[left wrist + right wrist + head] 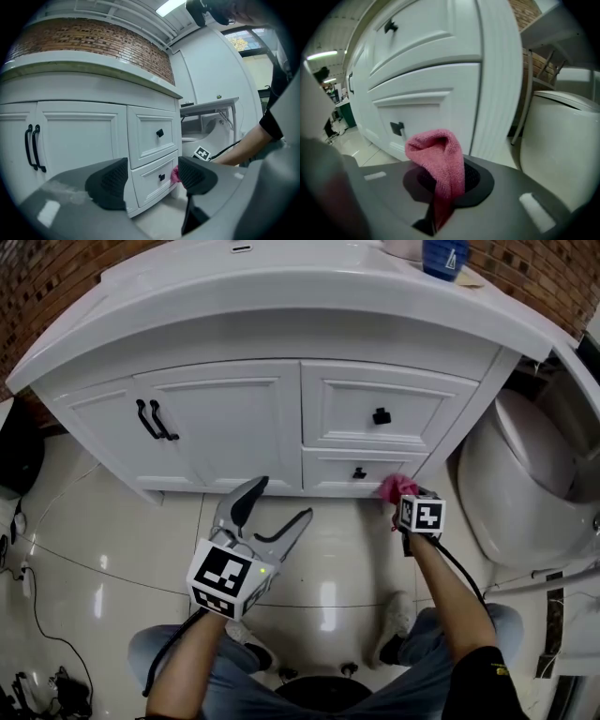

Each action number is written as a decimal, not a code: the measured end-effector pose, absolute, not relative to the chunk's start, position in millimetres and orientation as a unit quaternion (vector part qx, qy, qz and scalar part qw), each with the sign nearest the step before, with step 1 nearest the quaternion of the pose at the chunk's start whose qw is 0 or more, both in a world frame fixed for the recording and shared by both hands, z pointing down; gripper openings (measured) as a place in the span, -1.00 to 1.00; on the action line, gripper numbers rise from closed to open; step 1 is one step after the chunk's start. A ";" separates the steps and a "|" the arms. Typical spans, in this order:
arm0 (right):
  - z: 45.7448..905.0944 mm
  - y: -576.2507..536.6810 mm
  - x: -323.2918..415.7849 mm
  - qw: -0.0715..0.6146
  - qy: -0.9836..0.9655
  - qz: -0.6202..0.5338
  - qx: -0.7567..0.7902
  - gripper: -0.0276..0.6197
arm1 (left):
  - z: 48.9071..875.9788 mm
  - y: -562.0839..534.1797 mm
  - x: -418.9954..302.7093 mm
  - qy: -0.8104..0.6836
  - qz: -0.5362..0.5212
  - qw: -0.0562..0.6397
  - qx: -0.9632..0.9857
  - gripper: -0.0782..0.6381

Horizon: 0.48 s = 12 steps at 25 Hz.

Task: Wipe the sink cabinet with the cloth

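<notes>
The white sink cabinet (234, 427) has two doors at the left and two drawers at the right. My right gripper (405, 495) is shut on a pink cloth (395, 487), held at the right end of the lower drawer (361, 472). In the right gripper view the cloth (439, 161) bulges out between the jaws, close to the drawer front (426, 117) and the cabinet's corner post (497, 79). My left gripper (277, 501) hangs open over the floor, apart from the cabinet. The left gripper view shows the left gripper (152, 176) framing the lower drawer (157, 176), with a bit of the cloth (175, 175).
A white toilet (525, 474) stands right of the cabinet. A blue cup (444, 257) sits on the countertop (281, 287). Black door handles (155, 420) and drawer knobs (381, 415) stick out. Cables (37, 615) lie on the glossy tile floor at left. The person's legs (281, 681) are below.
</notes>
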State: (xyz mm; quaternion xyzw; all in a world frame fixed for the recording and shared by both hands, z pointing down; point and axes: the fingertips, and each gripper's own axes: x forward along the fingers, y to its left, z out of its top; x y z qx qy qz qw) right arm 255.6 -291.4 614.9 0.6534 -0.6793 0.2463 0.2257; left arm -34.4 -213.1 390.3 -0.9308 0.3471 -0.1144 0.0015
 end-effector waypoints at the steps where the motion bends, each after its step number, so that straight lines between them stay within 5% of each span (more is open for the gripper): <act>1: 613.1 -290.4 269.0 0.220 -0.670 0.249 0.663 -0.79 | 389.3 -212.7 -32.5 0.346 -0.114 0.003 -0.931 0.17; 6: 622.0 -286.6 258.7 0.223 -0.684 0.247 0.650 -0.79 | 388.2 -215.6 -30.9 0.347 -0.114 0.006 -0.931 0.17; 12: 652.7 -287.7 103.1 0.226 -0.803 0.283 0.474 -0.79 | 385.4 -218.2 -35.3 0.354 -0.107 -0.002 -0.929 0.17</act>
